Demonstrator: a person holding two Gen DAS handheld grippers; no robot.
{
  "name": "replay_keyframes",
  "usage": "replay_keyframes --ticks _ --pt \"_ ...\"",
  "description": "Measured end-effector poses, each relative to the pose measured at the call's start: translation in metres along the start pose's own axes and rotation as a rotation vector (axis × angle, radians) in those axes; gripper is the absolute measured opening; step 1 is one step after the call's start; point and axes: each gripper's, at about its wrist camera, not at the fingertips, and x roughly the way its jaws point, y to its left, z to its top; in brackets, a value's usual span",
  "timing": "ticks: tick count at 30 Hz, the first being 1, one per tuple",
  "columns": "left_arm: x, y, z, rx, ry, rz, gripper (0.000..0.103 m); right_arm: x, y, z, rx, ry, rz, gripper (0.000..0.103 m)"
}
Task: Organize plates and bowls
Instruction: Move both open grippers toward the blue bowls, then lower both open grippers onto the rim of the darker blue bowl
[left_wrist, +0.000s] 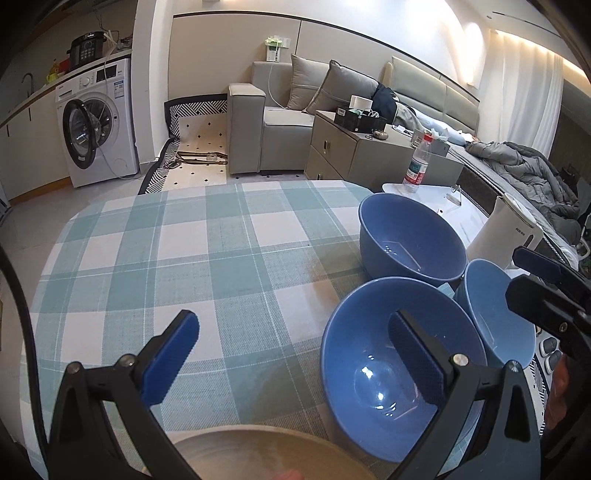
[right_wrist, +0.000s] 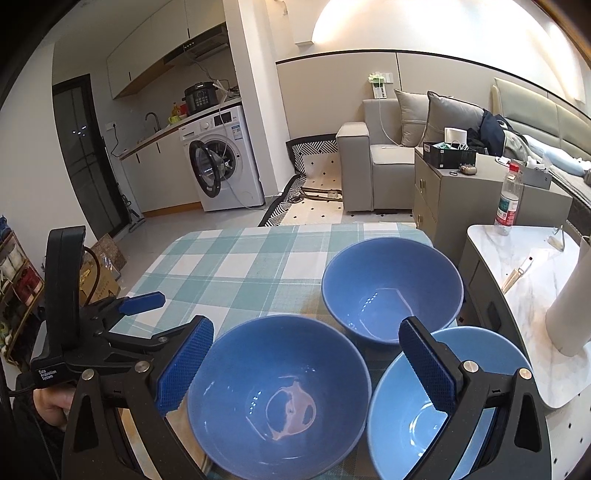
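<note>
Three blue bowls stand close together on the right of the checked tablecloth (left_wrist: 184, 258). The near dark bowl (left_wrist: 354, 350) (right_wrist: 277, 398) has a pinkish smear at its bottom. Behind it is a second dark bowl (left_wrist: 410, 240) (right_wrist: 391, 288), and to its right a lighter bowl (left_wrist: 491, 317) (right_wrist: 399, 424). A beige plate (left_wrist: 240, 450) lies just under my left gripper (left_wrist: 295, 354), which is open and empty, its right finger over the near bowl. My right gripper (right_wrist: 306, 365) is open above the near bowl, its right finger over the lighter bowl. Each gripper shows in the other's view: the right (left_wrist: 532, 280), the left (right_wrist: 162, 314).
A white marble side table (right_wrist: 535, 280) adjoins the right edge, holding a water bottle (right_wrist: 509, 199) and a white kettle (left_wrist: 506, 232). Beyond the table's far edge stand a grey cabinet (left_wrist: 343, 155), a sofa (left_wrist: 266, 122) and a washing machine (left_wrist: 96, 122).
</note>
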Motion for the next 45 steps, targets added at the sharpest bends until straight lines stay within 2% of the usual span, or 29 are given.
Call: replay_keyframes --ticks 15,28,45 --pt "0.030 -0.020 0.025 0.031 0.015 -0.012 0.103 0.018 -0.032 0.012 0.025 0.002 -0.023 0.102" --pt "0.047 -0.023 0.039 0.040 0.021 -0.024 0.103 0.041 -0.048 0.018 0.036 0.040 -0.051 0.102" --pt "0.073 -0.036 0.056 0.091 0.069 -0.053 0.103 0.054 -0.099 0.024 0.131 0.076 -0.120 0.102"
